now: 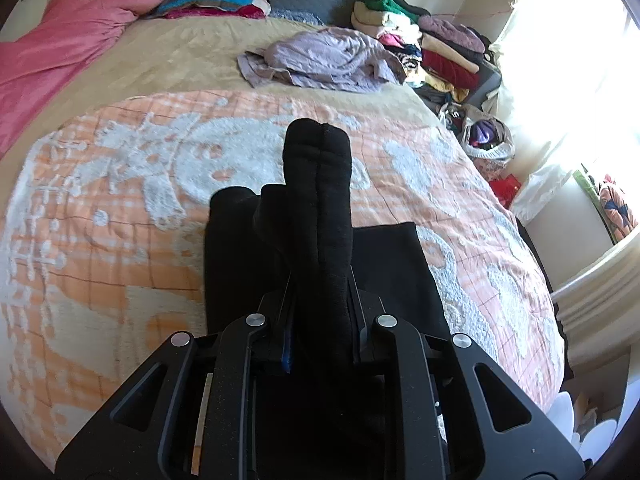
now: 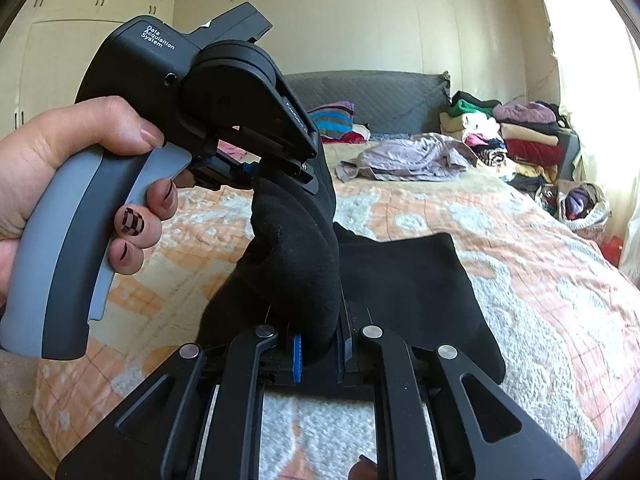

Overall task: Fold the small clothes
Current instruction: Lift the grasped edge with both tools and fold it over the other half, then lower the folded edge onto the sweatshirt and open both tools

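Right gripper (image 2: 320, 354) clamped on a roll of black garment (image 2: 404, 280). Left gripper (image 2: 280, 178), held in a hand (image 2: 52, 168), grips the same cloth above the orange-and-white bedspread (image 2: 540, 280). Lilac garment (image 2: 408, 158) lies crumpled beyond.

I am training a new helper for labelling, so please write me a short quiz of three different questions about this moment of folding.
1. True or false: both grippers are shut on the black garment.
2. What lies crumpled on the beige blanket behind the orange patterned cover: A) a lilac garment, B) a yellow towel, C) a blue hat?
3. Whose hand shows in the right wrist view, and what does it hold?

Key: 1. True: left gripper, right gripper. 2. A, the lilac garment. 3. The person's left hand, holding the left gripper's handle.
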Motion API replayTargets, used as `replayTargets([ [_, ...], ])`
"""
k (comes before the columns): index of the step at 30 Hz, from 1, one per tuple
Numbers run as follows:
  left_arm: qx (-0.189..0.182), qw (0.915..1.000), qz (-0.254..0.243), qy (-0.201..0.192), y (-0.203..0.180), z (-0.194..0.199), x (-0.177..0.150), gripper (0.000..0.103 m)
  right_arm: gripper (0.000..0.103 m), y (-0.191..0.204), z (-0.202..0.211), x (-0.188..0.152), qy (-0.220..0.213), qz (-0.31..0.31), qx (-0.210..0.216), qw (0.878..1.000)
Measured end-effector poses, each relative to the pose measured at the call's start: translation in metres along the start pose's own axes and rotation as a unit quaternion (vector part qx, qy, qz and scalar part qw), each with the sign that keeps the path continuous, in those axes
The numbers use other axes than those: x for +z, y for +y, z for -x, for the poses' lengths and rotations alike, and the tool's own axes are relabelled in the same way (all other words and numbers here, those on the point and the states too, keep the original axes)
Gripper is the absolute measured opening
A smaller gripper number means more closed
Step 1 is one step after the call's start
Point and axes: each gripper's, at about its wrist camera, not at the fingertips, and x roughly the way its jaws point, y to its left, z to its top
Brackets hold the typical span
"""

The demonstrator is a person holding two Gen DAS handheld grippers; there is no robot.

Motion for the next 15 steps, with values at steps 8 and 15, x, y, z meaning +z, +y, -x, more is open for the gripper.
replayTargets([
  [8,0.006,0.9994,-0.018,0.028,-0.02,-0.03,-0.001,0.015,0.01,-0.022,-0.008,-0.012,0.016,-0.032,0.0,0.999],
  [15,0.014,0.9979,-0.034,0.053,-0.038,-0.055,-0.002,0.018,0.01,-0.047,-0.011,-0.021,0.033,-0.08,0.014,0.996],
])
